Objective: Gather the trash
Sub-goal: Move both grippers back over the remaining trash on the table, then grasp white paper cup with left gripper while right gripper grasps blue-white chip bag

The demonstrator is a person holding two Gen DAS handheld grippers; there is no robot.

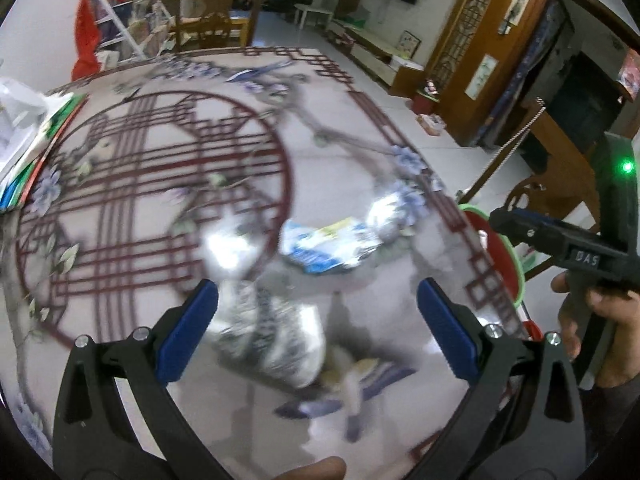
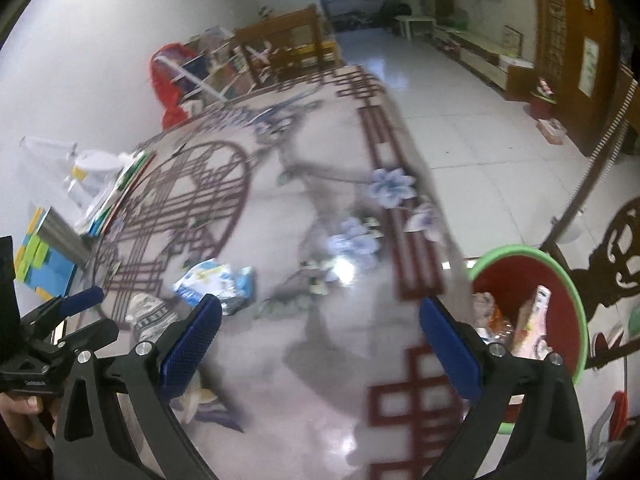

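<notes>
Table (image 1: pixel 168 184): patterned glossy top, books (image 1: pixel 36 152) stacked at its left edge.
Bin (image 2: pixel 560 264): red, green-rimmed, beside the right edge, wrappers inside.
Blue wrapper (image 1: pixel 324 246): mid-table.
Silver wrapper (image 1: pixel 268 332): just ahead of my left gripper (image 1: pixel 318 322), jaws wide.
My right gripper (image 2: pixel 320 338): jaws wide, empty.

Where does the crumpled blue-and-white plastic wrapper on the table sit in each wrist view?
Left wrist: crumpled blue-and-white plastic wrapper lies centre, beyond the open left gripper.
Right wrist: wrapper lies lower left, just above the right gripper's left finger.
Shared landmark: red bin with green rim off the table's right edge.
</notes>
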